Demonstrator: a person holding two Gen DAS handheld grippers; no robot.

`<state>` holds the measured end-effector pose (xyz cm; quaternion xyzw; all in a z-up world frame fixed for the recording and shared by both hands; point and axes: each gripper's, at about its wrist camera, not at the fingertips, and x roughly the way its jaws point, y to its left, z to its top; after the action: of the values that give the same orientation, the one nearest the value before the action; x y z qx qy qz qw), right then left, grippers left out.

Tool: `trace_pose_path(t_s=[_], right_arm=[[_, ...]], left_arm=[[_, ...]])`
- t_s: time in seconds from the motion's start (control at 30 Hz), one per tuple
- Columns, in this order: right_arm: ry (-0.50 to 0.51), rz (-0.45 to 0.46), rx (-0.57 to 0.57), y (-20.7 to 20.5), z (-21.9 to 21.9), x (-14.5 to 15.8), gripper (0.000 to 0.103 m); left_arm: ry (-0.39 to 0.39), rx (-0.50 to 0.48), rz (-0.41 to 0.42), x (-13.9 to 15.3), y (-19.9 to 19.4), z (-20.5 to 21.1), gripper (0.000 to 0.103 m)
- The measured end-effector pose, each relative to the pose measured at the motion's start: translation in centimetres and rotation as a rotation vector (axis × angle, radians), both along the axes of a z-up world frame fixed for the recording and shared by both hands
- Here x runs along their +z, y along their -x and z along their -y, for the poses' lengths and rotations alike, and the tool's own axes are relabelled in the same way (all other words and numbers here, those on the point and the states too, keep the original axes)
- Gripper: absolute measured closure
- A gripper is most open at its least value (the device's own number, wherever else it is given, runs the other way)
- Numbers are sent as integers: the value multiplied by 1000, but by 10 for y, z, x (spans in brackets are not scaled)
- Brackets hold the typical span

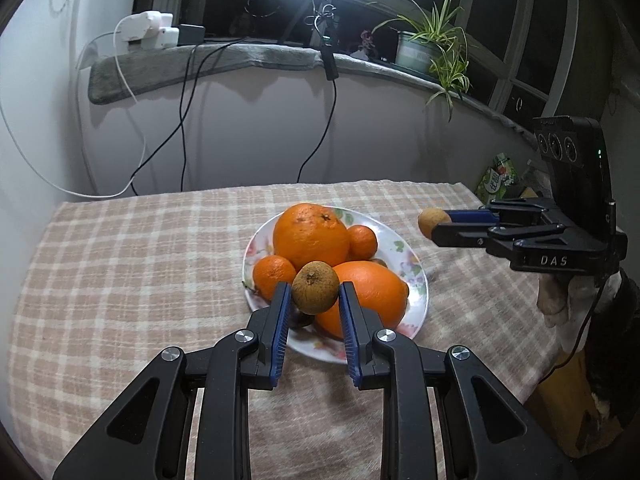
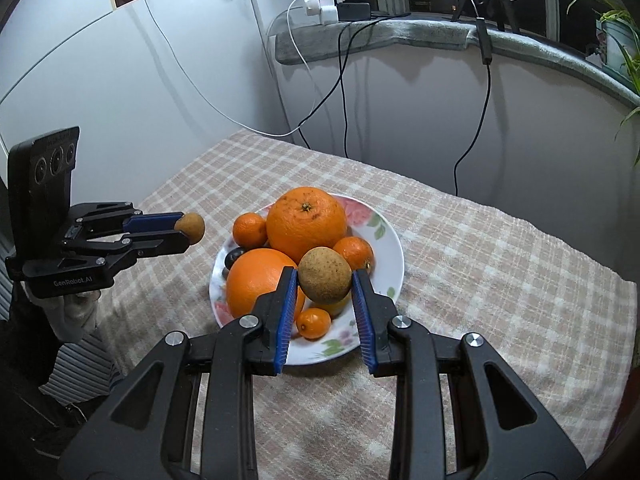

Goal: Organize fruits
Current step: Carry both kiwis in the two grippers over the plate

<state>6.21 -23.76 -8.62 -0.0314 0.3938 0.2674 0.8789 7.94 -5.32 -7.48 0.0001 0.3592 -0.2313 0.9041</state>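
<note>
A floral white plate [image 1: 419, 292] [image 2: 394, 248] on the checked tablecloth holds two big oranges [image 1: 310, 236] [image 2: 306, 222], several small mandarins [image 1: 273, 274] [image 2: 250, 230] and a dark fruit [image 2: 233, 258]. My left gripper [image 1: 315, 285] [image 2: 183, 228] is shut on a small brown round fruit [image 1: 315, 294] [image 2: 193, 227], held above the plate's near-left side. My right gripper [image 2: 324, 273] [image 1: 440, 226] is shut on a second brown fruit [image 2: 325, 278] [image 1: 429, 222], in the air over the plate's near side. The two grippers point inward from opposite sides of the plate.
The table [image 1: 120, 272] [image 2: 500, 264] stands against a curved wall with hanging cables [image 1: 184, 120]. A padded windowsill [image 1: 240, 60] carries chargers and a potted plant [image 1: 432, 46]. A green packet [image 1: 496, 178] lies at the far right edge. A person's hand [image 1: 560, 300] holds the right gripper.
</note>
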Motion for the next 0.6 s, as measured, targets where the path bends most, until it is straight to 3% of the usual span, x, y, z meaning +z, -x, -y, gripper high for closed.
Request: trace_pose_path(t_s=[0.6], right_arm=[[5,-17,-7,-6,2,-15,74]], left_arm=[[-8,-47,-16,-1,-15,27,80]])
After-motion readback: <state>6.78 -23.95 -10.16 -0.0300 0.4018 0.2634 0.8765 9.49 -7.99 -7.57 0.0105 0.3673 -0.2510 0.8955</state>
